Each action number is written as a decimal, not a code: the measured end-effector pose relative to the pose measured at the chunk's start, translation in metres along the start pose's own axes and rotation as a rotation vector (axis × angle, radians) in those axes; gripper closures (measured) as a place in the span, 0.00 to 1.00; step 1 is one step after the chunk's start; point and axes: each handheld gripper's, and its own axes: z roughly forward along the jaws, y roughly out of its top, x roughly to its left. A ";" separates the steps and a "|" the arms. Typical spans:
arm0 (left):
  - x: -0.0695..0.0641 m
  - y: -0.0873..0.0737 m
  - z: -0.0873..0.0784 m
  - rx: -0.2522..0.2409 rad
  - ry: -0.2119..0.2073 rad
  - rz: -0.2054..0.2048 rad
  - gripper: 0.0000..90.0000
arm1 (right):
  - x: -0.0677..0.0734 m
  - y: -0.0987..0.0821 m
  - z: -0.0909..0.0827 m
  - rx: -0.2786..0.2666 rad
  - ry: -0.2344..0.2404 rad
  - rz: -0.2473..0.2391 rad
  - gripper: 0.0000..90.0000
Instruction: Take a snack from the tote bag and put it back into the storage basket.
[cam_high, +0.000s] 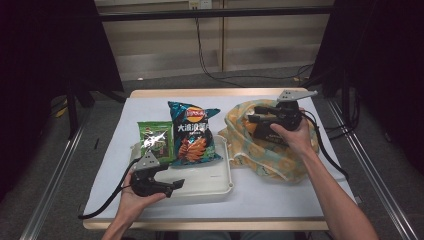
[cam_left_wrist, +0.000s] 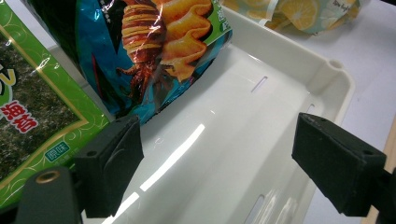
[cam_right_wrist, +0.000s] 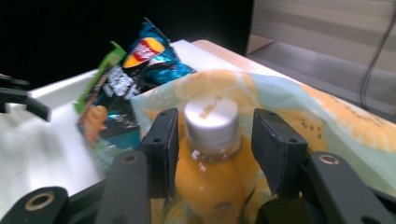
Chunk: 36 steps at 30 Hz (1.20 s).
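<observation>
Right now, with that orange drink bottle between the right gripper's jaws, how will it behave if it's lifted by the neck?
The bottle looks full, so probably heavy for its size. Its smooth neck may slip between the right gripper jaws, which stand beside the cap. The floppy fruit-print bag could drag along.

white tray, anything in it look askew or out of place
Somewhat askew: the blue chip bag and green seaweed snack pack lean over the white tray's far rim rather than lying flat inside. Nothing spilled or torn. The orange drink bottle sits between the right gripper's jaws, over the lemon-print bag.
</observation>
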 end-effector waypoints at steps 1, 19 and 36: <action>0.000 0.000 0.000 -0.001 -0.002 0.002 0.17 | 0.001 0.000 0.003 -0.003 -0.008 -0.003 0.56; 0.001 -0.002 -0.001 -0.005 0.003 -0.005 0.17 | 0.003 0.000 0.017 0.034 -0.009 -0.034 0.66; 0.000 -0.001 -0.002 -0.021 -0.006 -0.008 0.17 | 0.002 -0.011 -0.037 0.033 0.124 -0.097 0.66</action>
